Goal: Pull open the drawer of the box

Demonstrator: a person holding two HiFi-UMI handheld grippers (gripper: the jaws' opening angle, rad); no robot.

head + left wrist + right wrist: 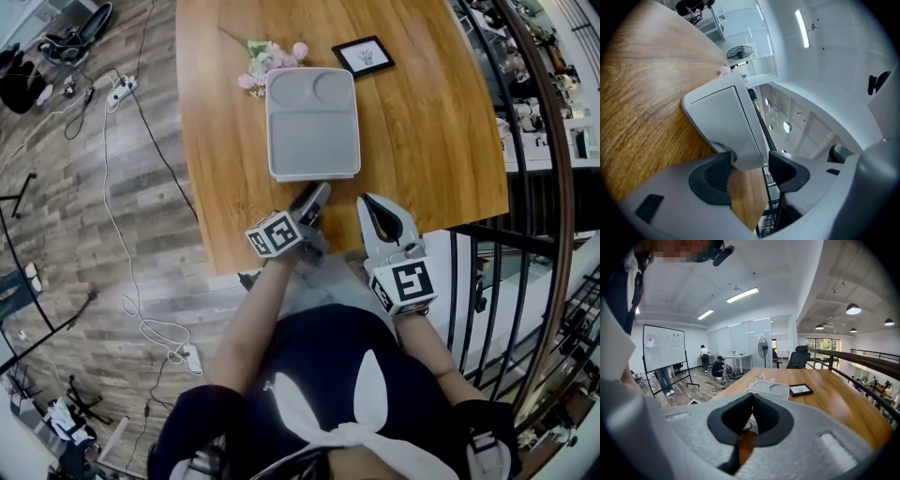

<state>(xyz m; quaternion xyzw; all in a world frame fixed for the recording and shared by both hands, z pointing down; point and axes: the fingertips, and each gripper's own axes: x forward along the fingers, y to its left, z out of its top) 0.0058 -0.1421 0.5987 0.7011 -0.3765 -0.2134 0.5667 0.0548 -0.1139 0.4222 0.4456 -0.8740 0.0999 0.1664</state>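
Head view: treat grey plastic box (pixel 312 122), flat on wooden table (pixel 431 141) near its front edge, as probably light, rigid and prone to sliding; take hold at presumed drawer front on near end, left gripper (pixel 317 195) jaws parted astride it, right gripper (pixel 373 204) jaws clenched on nothing.
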